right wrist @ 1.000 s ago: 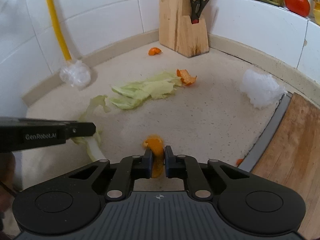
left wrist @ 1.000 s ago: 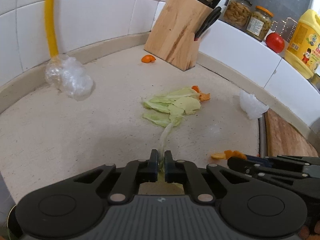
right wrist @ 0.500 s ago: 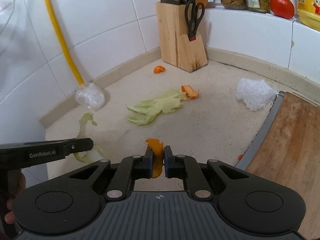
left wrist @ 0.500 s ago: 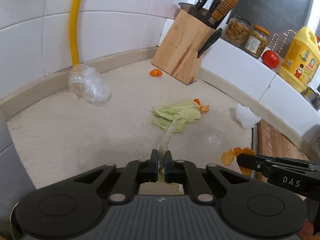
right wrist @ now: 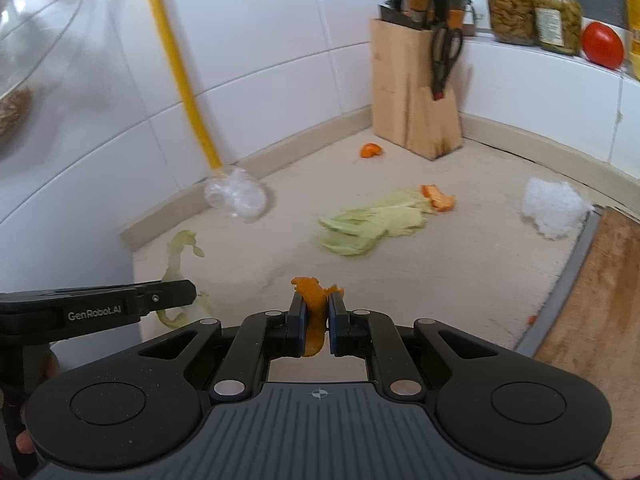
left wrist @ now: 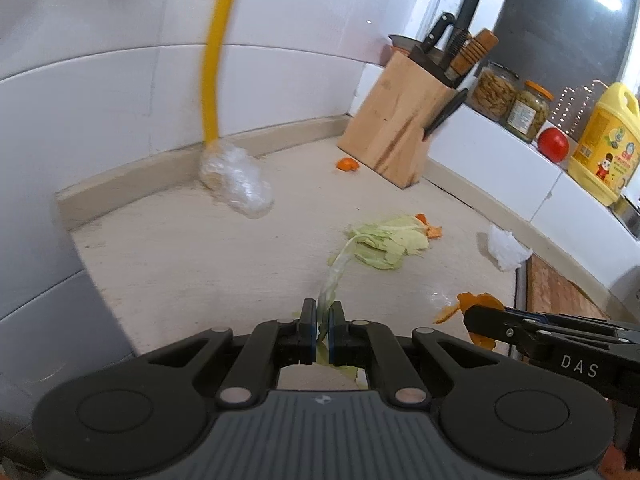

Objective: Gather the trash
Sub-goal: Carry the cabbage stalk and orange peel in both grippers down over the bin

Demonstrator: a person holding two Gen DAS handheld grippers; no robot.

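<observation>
Clamping: left hand-held gripper [left wrist: 322, 316] w/ cabbage strip [left wrist: 334, 276], right [right wrist: 318, 312] w/ orange peel [right wrist: 314, 300].

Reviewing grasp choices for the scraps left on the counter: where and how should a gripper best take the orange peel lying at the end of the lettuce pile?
Probably by its raised, curled edge. The orange peel lies against the lettuce pile on one side, with bare counter on the other. Coming from above with one finger on that bare side should pinch the curl without dragging leaves.

Both wrist cameras look down, slightly blurred, sharing the counter [left wrist: 180, 264] corner.
</observation>
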